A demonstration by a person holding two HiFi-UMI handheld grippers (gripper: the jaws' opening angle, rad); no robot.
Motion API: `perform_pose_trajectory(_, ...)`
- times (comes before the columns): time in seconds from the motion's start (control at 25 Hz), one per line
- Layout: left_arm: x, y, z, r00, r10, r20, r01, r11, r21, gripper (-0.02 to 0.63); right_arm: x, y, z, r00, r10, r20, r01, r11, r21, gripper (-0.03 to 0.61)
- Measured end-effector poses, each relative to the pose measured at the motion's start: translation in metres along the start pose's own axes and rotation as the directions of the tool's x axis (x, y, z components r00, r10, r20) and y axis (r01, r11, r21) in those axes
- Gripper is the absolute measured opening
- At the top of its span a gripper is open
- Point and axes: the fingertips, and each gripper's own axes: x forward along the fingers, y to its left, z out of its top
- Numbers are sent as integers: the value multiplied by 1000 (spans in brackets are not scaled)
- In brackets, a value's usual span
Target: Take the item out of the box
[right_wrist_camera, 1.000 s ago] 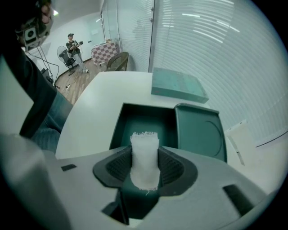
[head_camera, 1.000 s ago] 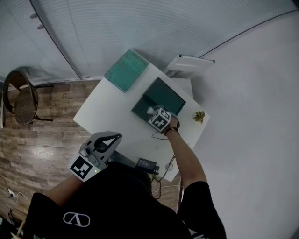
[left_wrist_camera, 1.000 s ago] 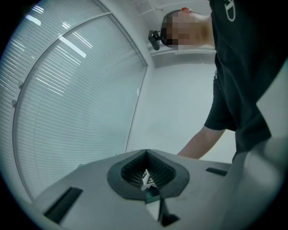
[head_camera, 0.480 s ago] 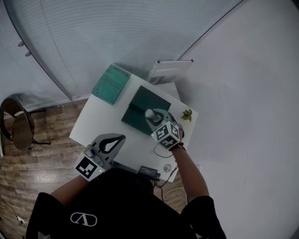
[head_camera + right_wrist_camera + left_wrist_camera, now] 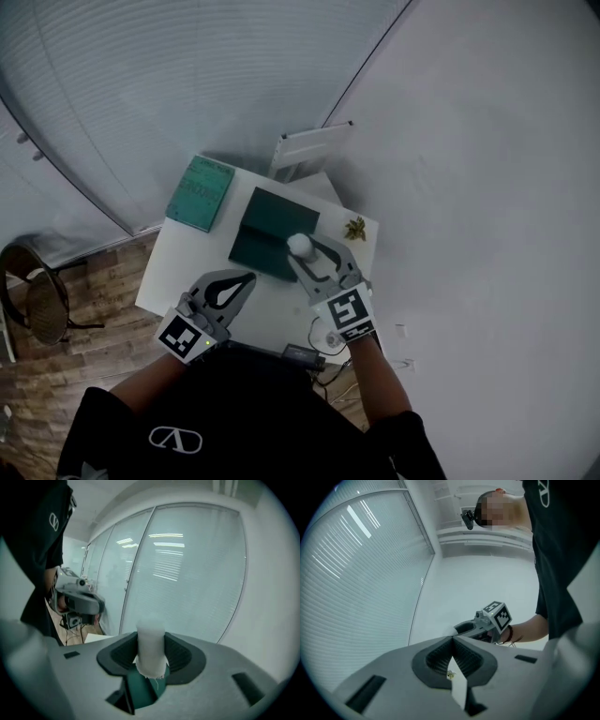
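Note:
My right gripper (image 5: 302, 249) is shut on a white cylindrical item (image 5: 300, 245), held up over the near right corner of the open dark green box (image 5: 270, 228) on the white table (image 5: 167, 278). In the right gripper view the white item (image 5: 150, 645) stands upright between the ribbed pads, with the green box below it. The left gripper (image 5: 247, 277) hovers over the table's near edge, left of the box, its tips together and nothing in them. In the left gripper view the jaws meet at their tips (image 5: 452, 638), and the right gripper (image 5: 482, 626) shows beyond them.
A teal lid (image 5: 199, 192) lies on the table's far left corner. A small dried plant (image 5: 354, 228) sits at the right edge. A white rack (image 5: 309, 148) stands behind the table. A black adapter (image 5: 300, 354) and cables lie at the near edge. A wicker chair (image 5: 37, 295) stands at far left.
The right gripper has lifted out of the box and drawn back toward the person with the white item in it. The left gripper has barely moved. The head camera has shifted.

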Motion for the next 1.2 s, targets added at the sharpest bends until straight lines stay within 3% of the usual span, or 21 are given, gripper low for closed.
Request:
perform_pose_trajectory(0.24, 17, -3, 9, 999, -43, 8, 43, 999, 24, 6, -50, -12, 32, 982, -85, 170, 46, 974, 223, 178)
perform_pose_trajectory(0.56, 28, -6, 19, 997, -75, 19, 74, 996, 45, 6, -101, -15, 51, 909, -228, 348, 78, 915, 397, 178)
perform_pose_trajectory(0.96, 36, -14, 30, 993, -112, 39, 109, 992, 60, 6, -122, -10, 33, 832, -344, 435, 103, 866, 488, 178)
perform_pose_trajectory(1.2, 36, -14, 30, 992, -118, 36, 116, 991, 60, 6, -122, -6, 27, 827, -363, 430, 117, 859, 499, 178)
